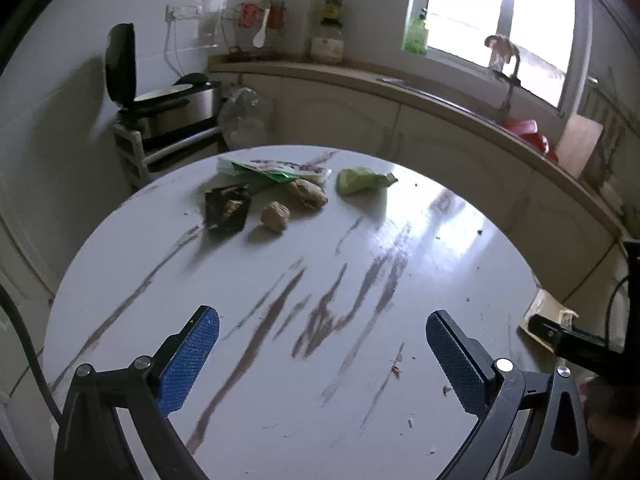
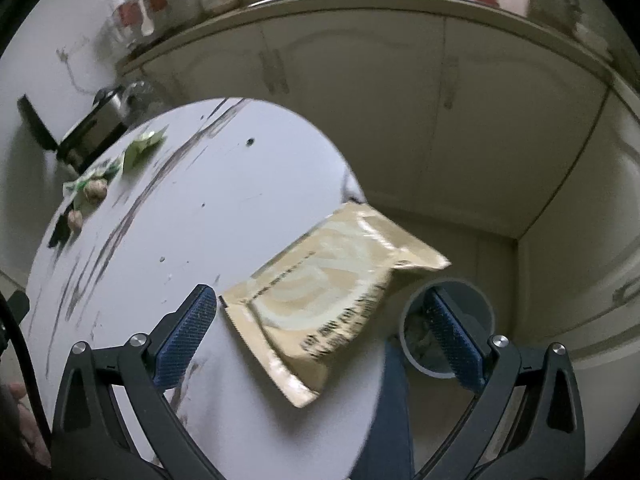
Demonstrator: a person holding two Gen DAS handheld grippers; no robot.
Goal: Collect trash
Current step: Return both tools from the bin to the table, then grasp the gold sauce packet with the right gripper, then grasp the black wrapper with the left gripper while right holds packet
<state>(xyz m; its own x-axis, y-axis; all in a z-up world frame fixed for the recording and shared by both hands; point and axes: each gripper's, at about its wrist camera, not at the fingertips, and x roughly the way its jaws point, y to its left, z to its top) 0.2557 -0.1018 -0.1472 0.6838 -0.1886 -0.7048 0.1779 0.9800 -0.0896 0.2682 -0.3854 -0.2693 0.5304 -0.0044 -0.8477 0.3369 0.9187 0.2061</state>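
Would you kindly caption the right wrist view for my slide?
Open right gripper hovers around a tan wrapper overhanging the white table's edge, bin below.

Item count, round table

We count four wrappers: one beige (image 2: pixel 336 296), two green (image 1: pixel 362 180) (image 1: pixel 272 170), one dark (image 1: pixel 227 208); two brown lumps (image 1: pixel 275 216) (image 1: pixel 307 194); one bin (image 2: pixel 448 332).

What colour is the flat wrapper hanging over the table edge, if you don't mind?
The wrapper is beige-gold with pale swirls and dark print, clearest in the right wrist view.

The round counter (image 1: pixel 320 320) is viewed from low above its near edge toward the window (image 1: pixel 500 20) by the left camera; its right edge and the cabinets (image 2: pixel 440 120) are faced closely by the right camera. The counter is shared by both views.
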